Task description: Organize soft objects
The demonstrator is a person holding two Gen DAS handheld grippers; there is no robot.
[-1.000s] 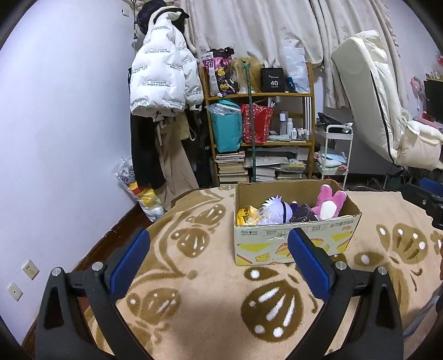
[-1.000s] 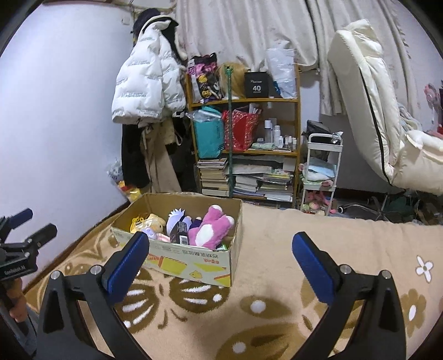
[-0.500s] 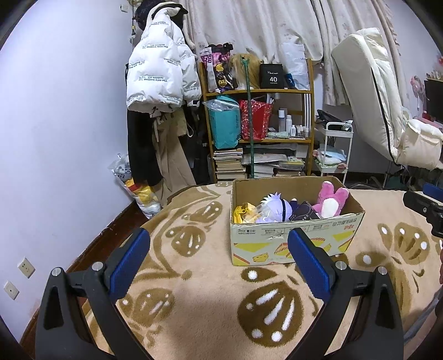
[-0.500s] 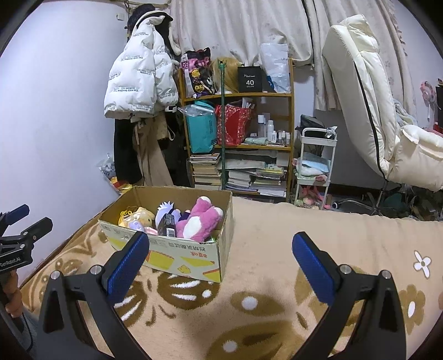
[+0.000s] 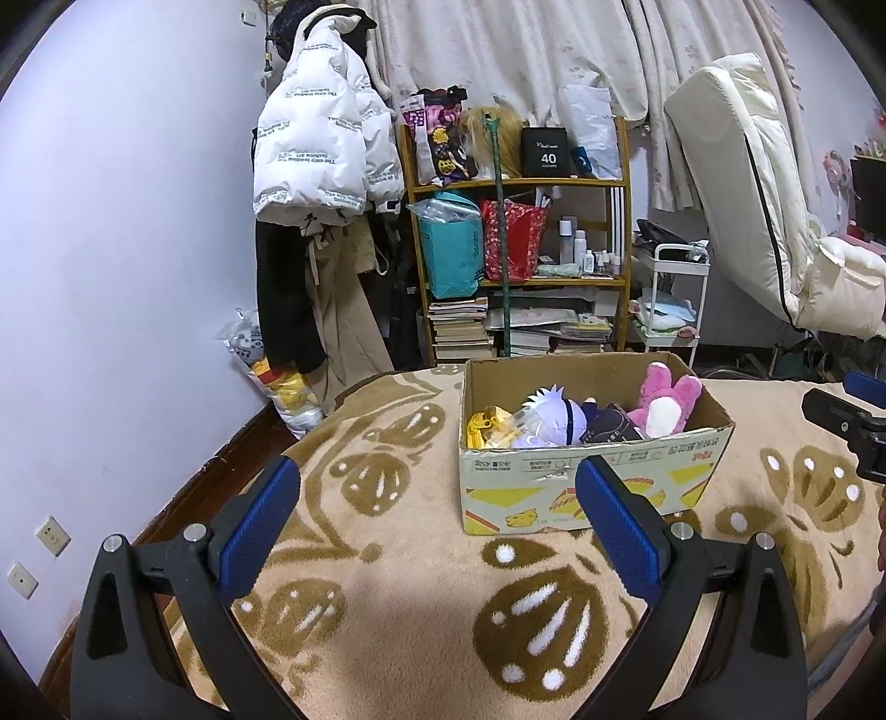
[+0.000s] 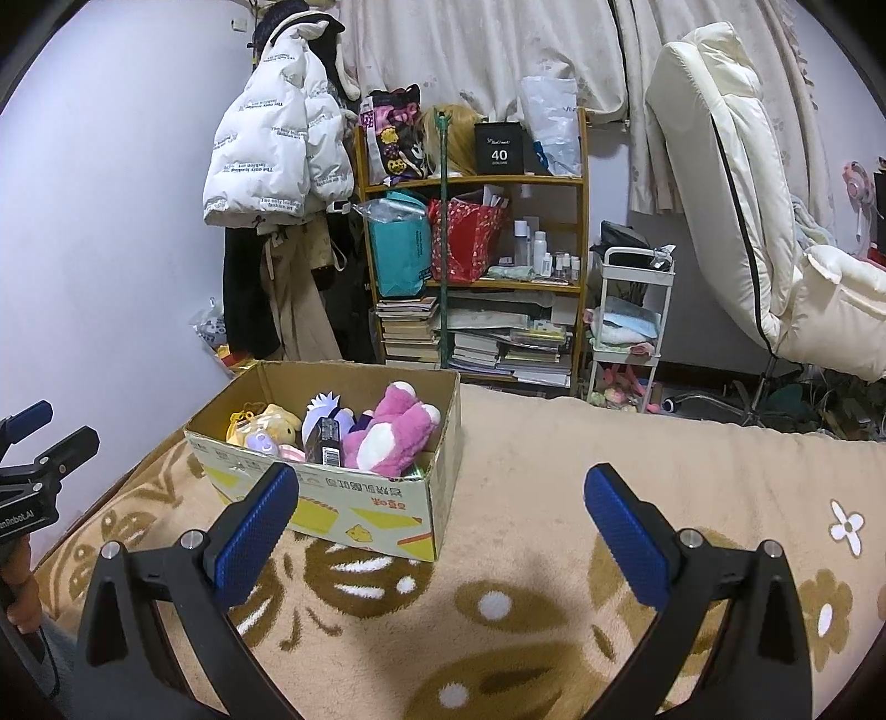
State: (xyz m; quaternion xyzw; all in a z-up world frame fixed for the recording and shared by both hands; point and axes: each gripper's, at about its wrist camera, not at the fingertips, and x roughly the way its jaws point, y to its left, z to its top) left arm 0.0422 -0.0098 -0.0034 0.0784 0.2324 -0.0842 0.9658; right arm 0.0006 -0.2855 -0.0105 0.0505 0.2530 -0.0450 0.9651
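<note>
Cardboard box (image 5: 587,487) sits on beige blanket (image 5: 398,620) w/ brown leaf pattern, open top, packed w/ soft toys: pink plush (image 5: 664,401) at one end, white-haired plush (image 5: 554,415) in the middle, yellow plush (image 5: 484,423) at the other end, a dark item between white-haired and pink ones. In right wrist view same box (image 6: 343,498) lies left of centre, pink plush (image 6: 393,432) nearest the right gripper, yellow plush (image 6: 266,423) on the far side. Left gripper (image 5: 437,520) hovers above blanket, fingers (image 5: 257,520) spread wide, nothing between them; box just beyond its right finger. Right gripper (image 6: 443,531) likewise above blanket, fingers (image 6: 626,540) wide apart and empty, box near its left finger, not touching. Each gripper shows at edge of the other's view: right one (image 5: 847,421) at right edge of left view, left one (image 6: 33,459) at left edge of right view. Behind the blanket: wooden shelf (image 5: 515,232) w/ books, teal bag, red bag, small bottles; white puffer jacket (image 5: 315,149) hanging beside it; white trolley (image 6: 631,315) to shelf's right; cream chair (image 6: 742,221) further right; curtains (image 5: 526,50) across back wall. Bag of toys (image 5: 277,382) on floor by the wall below the jacket.
</note>
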